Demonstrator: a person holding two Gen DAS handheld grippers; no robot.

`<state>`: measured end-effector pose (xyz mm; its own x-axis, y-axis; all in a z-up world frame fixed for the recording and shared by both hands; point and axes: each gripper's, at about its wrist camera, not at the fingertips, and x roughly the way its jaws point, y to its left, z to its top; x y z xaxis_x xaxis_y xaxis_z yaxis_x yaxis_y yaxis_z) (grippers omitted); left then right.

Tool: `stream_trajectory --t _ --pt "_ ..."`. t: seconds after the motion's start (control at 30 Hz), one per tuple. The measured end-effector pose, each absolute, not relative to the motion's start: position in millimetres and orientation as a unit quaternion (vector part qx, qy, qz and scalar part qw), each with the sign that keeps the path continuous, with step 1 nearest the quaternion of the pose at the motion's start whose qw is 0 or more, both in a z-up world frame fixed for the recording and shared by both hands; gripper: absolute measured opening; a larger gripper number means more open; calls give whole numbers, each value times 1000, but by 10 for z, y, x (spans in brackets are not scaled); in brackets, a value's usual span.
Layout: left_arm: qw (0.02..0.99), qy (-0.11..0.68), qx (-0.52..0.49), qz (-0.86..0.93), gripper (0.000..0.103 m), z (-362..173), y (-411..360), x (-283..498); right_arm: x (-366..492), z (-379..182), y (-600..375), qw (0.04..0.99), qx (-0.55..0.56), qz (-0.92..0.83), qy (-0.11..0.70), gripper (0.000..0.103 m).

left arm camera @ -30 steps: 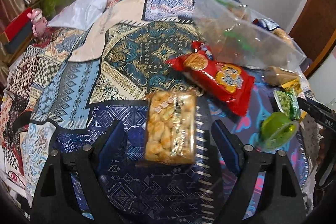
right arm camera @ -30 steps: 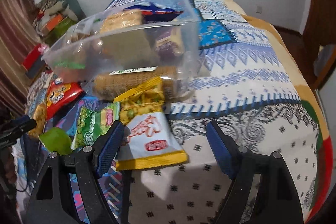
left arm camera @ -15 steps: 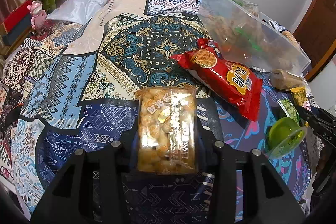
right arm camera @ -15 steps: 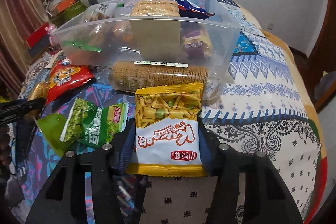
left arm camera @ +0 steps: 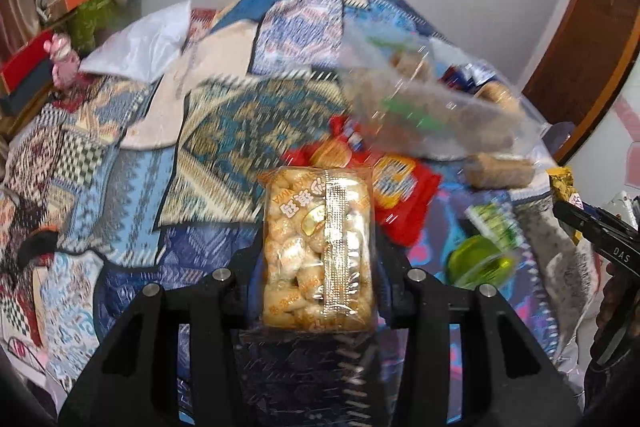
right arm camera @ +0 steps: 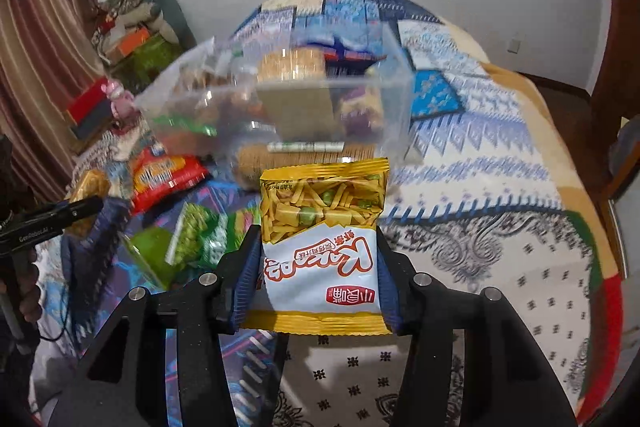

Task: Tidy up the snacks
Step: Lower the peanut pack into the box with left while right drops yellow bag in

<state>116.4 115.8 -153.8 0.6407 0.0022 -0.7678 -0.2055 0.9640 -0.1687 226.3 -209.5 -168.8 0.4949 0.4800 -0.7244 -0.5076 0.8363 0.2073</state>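
Both packs gripped; clear bin (right arm camera: 280, 95) seemingly near.

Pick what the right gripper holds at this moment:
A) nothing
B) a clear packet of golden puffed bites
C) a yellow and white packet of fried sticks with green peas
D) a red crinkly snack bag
C: in the right wrist view the right gripper has its blue pads pressed on both sides of the yellow and white packet of fried sticks with green peas.
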Motion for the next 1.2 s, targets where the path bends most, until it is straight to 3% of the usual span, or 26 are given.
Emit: stream_trajectory --t 0.6,1.2 --pt "933 344 -102 -3 44 -789 737 1733 2529 -1134 -2028 897 4 291 334 48" --pt "925 367 -92 -31 44 -1013 407 2707 3216 -1261 -1863 902 18 275 332 48"
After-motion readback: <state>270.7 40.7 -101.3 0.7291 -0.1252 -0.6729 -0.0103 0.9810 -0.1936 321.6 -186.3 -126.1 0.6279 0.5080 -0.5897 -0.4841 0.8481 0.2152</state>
